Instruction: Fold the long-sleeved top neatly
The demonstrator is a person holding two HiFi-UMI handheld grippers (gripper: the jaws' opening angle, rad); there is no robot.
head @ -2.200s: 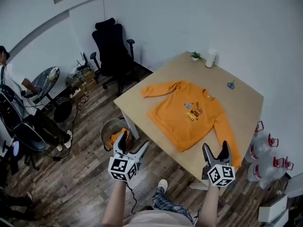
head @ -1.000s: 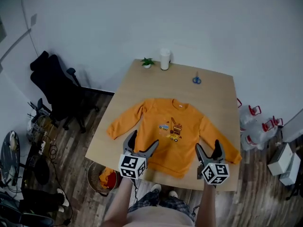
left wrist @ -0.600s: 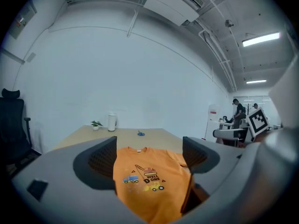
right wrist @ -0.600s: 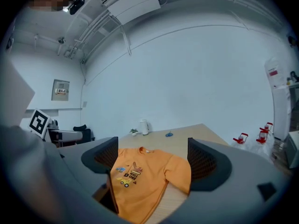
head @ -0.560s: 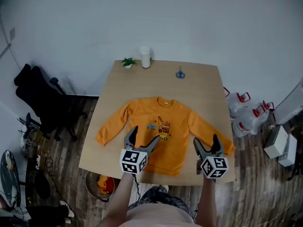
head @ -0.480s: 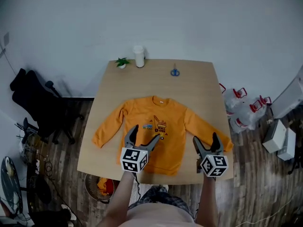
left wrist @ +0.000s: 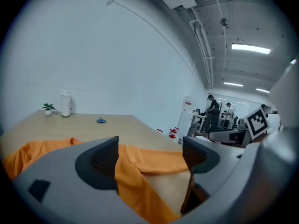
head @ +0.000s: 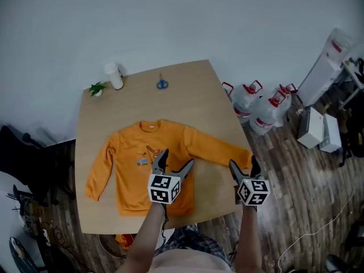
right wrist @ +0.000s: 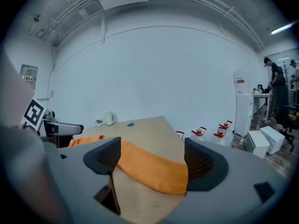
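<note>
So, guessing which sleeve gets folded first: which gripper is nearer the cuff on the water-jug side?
Right. The right gripper hovers short of that cuff, closing jaws framing it without pressing; the left gripper is over the body of the top.

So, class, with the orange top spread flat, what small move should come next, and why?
Probably lower the right gripper onto the sleeve cuff and let its closing jaws pinch it: the top lies unfolded, that sleeve stretches out sideways, and the cuff sits just ahead between the jaws, ungripped.
</note>
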